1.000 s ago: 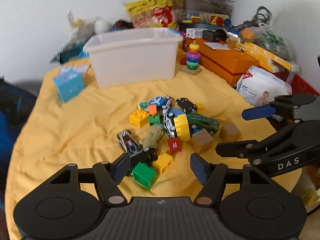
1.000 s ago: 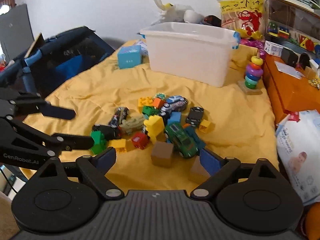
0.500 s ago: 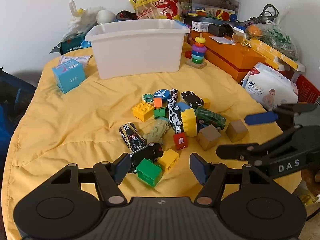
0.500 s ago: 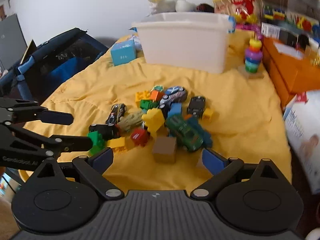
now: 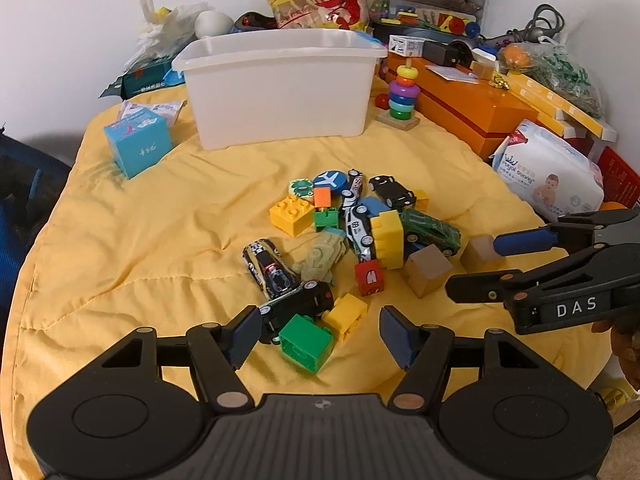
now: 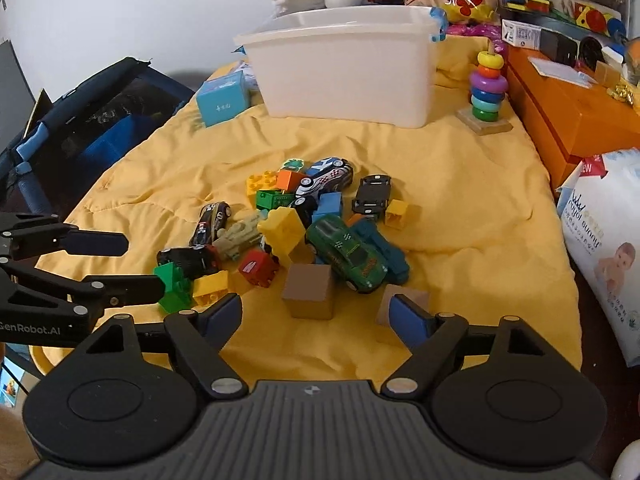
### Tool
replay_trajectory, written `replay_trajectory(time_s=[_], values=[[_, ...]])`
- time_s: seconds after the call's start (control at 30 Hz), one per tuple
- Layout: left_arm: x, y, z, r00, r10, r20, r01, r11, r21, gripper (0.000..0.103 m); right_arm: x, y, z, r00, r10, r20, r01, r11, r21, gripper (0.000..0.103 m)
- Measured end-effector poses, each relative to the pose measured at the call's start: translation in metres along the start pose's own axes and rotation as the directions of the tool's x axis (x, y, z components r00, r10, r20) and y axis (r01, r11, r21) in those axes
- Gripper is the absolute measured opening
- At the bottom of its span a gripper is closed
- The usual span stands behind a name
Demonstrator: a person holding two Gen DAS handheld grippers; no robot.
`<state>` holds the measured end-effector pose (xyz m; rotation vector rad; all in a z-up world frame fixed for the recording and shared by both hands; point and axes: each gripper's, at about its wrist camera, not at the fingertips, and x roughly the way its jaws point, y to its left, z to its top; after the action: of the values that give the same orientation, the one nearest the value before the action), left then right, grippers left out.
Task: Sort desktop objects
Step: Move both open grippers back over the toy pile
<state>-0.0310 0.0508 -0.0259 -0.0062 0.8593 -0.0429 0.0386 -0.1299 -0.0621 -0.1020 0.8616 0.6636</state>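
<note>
Fingers of the left gripper (image 5: pixel 314 330) spread wide, nothing held, hovering just above a green block (image 5: pixel 306 342) and a black toy car (image 5: pixel 296 306) at the near edge of the toy pile. Right gripper (image 6: pixel 316 312) also wide open and empty, a brown wooden cube (image 6: pixel 309 291) between its fingers but not touched; second wooden cube (image 6: pixel 400 300) behind its right pad. "DAS" reads on the right gripper's side in the left view, "GenRobot.AI" on the left gripper in the right view. Pile of bricks and cars sits mid yellow cloth (image 5: pixel 140 240): red block (image 5: pixel 370 278), yellow brick (image 5: pixel 291 214), green car (image 5: pixel 430 230). Further back: white bin (image 5: pixel 280 88), blue box (image 5: pixel 138 148), ring stacker (image 5: pixel 401 94), orange box (image 5: pixel 472 108). Wipes pack (image 5: pixel 552 170) far right, brand text unreadable.
</note>
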Motion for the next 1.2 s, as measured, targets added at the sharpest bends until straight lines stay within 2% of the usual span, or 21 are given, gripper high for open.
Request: replay_trajectory(time_s=[0.33, 1.07, 1.13, 1.2], values=[[0.0012, 0.0072, -0.0022, 1.0, 0.009, -0.011, -0.009, 1.0, -0.025, 0.069, 0.0027, 0.0068, 0.001, 1.0, -0.008, 0.008, 0.008, 0.998, -0.061, 0.085], [0.0045, 0.0057, -0.0061, 1.0, 0.004, -0.025, -0.005, 1.0, -0.022, 0.069, 0.0002, 0.0081, -0.0034, 0.999, -0.034, 0.015, 0.036, 0.995, -0.09, 0.086], [0.0056, 0.0063, -0.0073, 1.0, -0.004, -0.031, 0.003, 1.0, -0.024, 0.069, 0.0007, 0.0079, -0.0051, 1.0, -0.029, 0.008, 0.029, 0.995, -0.092, 0.085], [0.0067, 0.0069, -0.0083, 0.999, -0.009, -0.036, 0.008, 1.0, -0.026, 0.067, 0.0024, 0.0096, -0.0071, 1.0, -0.024, -0.008, 0.023, 0.994, -0.104, 0.069]])
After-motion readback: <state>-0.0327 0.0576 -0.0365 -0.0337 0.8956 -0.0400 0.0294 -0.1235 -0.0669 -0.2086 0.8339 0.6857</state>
